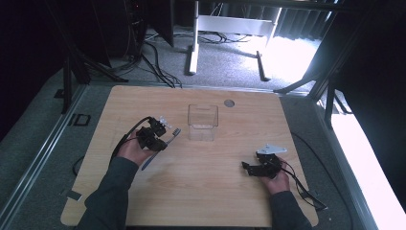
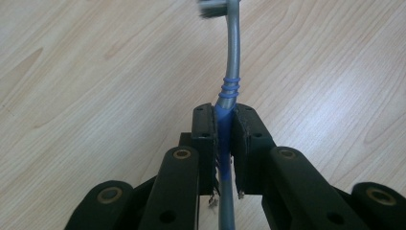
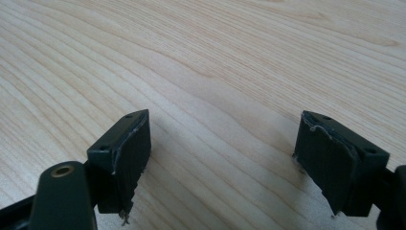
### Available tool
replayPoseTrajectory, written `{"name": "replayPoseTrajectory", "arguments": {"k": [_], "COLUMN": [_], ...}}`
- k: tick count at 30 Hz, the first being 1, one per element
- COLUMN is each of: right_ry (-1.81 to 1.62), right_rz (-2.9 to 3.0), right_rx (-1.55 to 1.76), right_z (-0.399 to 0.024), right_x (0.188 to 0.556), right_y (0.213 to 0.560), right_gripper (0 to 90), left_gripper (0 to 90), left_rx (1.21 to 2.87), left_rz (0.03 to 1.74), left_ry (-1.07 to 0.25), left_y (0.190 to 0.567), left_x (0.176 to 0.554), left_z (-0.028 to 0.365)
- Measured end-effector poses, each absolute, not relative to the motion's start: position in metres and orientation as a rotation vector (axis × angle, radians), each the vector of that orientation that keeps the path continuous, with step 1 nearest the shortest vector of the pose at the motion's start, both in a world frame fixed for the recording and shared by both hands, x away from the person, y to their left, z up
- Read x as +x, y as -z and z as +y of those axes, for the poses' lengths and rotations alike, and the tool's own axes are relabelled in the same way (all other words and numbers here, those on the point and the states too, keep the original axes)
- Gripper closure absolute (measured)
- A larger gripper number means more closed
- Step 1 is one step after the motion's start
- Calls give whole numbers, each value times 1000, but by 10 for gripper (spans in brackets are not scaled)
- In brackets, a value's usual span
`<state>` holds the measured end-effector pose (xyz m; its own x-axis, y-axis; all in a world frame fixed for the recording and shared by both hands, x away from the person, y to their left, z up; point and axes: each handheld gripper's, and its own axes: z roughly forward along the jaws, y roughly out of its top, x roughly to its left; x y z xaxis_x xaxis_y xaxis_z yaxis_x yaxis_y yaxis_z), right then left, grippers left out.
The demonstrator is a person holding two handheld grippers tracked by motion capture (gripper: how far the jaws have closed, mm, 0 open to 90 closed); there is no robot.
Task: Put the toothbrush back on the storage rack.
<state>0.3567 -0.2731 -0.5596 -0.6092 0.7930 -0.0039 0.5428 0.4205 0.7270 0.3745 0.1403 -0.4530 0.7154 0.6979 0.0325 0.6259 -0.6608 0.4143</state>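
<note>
My left gripper is shut on a toothbrush with a grey neck and a blue ribbed handle. The pads clamp the blue part, and the bristled head points away from the jaws, toward the clear box. Its blue handle end sticks out below my left hand in the high view. A clear plastic box stands upright at the table's middle back, just right of the brush head. My right gripper rests low at the table's right side, open, with bare wood between its pads.
The wooden table ends at a front edge near my forearms. A round grey cap sits in the tabletop behind the box. Cables and a white desk frame lie on the floor beyond the far edge.
</note>
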Motion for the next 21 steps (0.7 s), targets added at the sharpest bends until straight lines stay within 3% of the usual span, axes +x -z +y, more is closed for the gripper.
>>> {"name": "replayPoseTrajectory", "arguments": {"k": [21], "right_ry": [-1003], "right_rz": [2332], "right_rx": [1148], "right_z": [-273], "right_x": [357], "right_y": [560], "right_gripper": [196], "left_gripper": [804], "left_rx": [2415], "left_rz": [1054], "left_ry": [-337], "left_y": [444], "left_x": [374], "left_z": [150]}}
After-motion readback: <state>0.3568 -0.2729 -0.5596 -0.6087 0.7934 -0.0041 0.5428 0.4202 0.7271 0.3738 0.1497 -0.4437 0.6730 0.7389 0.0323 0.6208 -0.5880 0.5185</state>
